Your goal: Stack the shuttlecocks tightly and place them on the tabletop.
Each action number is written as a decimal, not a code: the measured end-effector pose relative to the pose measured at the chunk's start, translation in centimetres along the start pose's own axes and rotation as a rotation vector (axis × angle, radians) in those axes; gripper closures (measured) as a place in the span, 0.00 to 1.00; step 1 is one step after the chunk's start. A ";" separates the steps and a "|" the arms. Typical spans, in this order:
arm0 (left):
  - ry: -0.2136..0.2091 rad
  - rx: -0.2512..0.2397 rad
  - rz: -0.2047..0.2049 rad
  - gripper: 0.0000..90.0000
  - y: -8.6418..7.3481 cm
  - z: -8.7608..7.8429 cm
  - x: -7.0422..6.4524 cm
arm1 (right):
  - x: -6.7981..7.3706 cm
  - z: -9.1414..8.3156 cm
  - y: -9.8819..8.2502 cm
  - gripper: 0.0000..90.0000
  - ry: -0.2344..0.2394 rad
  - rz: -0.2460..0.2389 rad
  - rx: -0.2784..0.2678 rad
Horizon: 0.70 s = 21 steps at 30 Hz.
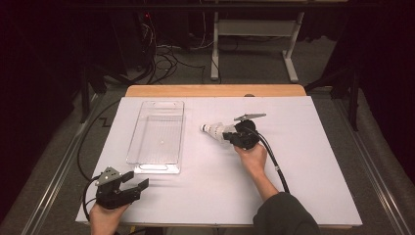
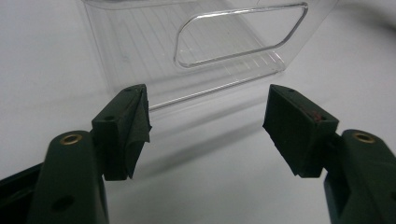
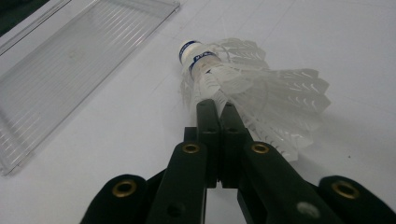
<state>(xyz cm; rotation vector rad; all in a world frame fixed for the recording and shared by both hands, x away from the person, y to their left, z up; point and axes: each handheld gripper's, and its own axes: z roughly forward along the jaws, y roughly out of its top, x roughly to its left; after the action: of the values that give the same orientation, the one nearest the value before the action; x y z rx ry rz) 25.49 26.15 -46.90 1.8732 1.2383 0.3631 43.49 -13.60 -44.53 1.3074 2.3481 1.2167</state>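
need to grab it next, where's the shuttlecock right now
In the high view the shuttlecock lies on the white table just right of the clear tray, at the tip of the right gripper, whose shut jaws pinch its feathers.

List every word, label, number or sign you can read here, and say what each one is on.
Blue band around the cork of the shuttlecock: it carries white lettering, too small and blurred to read.
Clear plastic tray: no text.
White tabletop: no text.
Left claw and right claw: no readable marking.
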 end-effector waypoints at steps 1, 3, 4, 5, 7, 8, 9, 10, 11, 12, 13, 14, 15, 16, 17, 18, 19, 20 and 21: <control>0.000 0.000 0.000 0.36 0.0 0.0 0.0 | 0.0 0.1 0.0 1.00 0.000 -0.001 0.000; 0.000 -0.001 0.000 0.36 0.0 0.0 0.0 | -0.1 0.2 0.0 1.00 0.001 0.006 -0.003; -0.001 0.000 0.000 0.36 0.0 0.0 0.0 | -0.1 0.2 0.0 1.00 0.002 0.007 -0.005; -0.001 0.000 0.000 0.36 0.0 0.0 0.0 | -0.1 0.2 0.0 1.00 0.002 0.009 -0.005; -0.001 0.001 0.000 0.36 0.0 0.0 0.0 | -0.2 0.4 0.0 1.00 0.003 0.003 -0.007; -0.001 0.000 0.000 0.36 0.0 0.0 0.0 | -0.2 0.4 0.0 1.00 0.003 0.004 -0.007; -0.001 0.000 0.000 0.36 0.0 0.0 0.0 | -0.2 0.4 0.0 1.00 0.002 0.007 -0.007; -0.001 0.000 0.000 0.36 0.0 0.0 0.0 | -0.3 0.4 0.0 1.00 0.001 0.008 -0.008; 0.000 0.000 0.000 0.36 0.0 0.0 0.0 | -0.3 0.5 0.0 1.00 0.001 0.007 -0.009; -0.001 0.000 0.000 0.36 0.0 0.0 0.0 | -0.3 0.5 -0.1 1.00 0.001 0.008 -0.009; -0.001 0.001 0.000 0.36 0.0 0.0 0.0 | -0.3 0.5 -0.1 1.00 0.001 0.006 -0.010; -0.001 0.001 0.001 0.36 0.0 0.0 0.0 | -0.3 0.5 -0.1 1.00 0.002 0.007 -0.010; -0.001 0.000 0.001 0.36 0.0 0.0 0.0 | -0.3 0.5 -0.1 0.99 0.001 0.006 -0.010; -0.001 0.000 0.002 0.36 0.0 0.0 0.0 | -0.3 0.5 -0.1 0.98 0.000 0.006 -0.010; 0.000 -0.001 0.002 0.36 0.0 0.0 0.0 | -0.3 0.5 -0.1 0.97 -0.002 0.008 -0.008; 0.000 -0.002 0.001 0.36 0.0 0.0 0.0 | -0.3 0.5 -0.1 0.96 -0.003 0.010 -0.006; 0.000 -0.002 0.001 0.36 0.0 0.0 0.0 | -0.3 0.5 -0.1 0.95 -0.003 0.009 -0.004; 0.000 -0.002 0.001 0.36 0.0 0.0 0.0 | -0.3 0.5 -0.1 0.93 -0.005 0.010 -0.001; 0.000 -0.002 0.000 0.36 0.0 0.0 0.0 | -0.3 0.6 -0.2 0.92 -0.007 0.011 0.001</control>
<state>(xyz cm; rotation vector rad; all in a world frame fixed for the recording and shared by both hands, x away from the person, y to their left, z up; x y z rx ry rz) 25.49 26.19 -46.88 1.8718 1.2372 0.3641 43.88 -13.57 -45.07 1.3243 2.3405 1.2125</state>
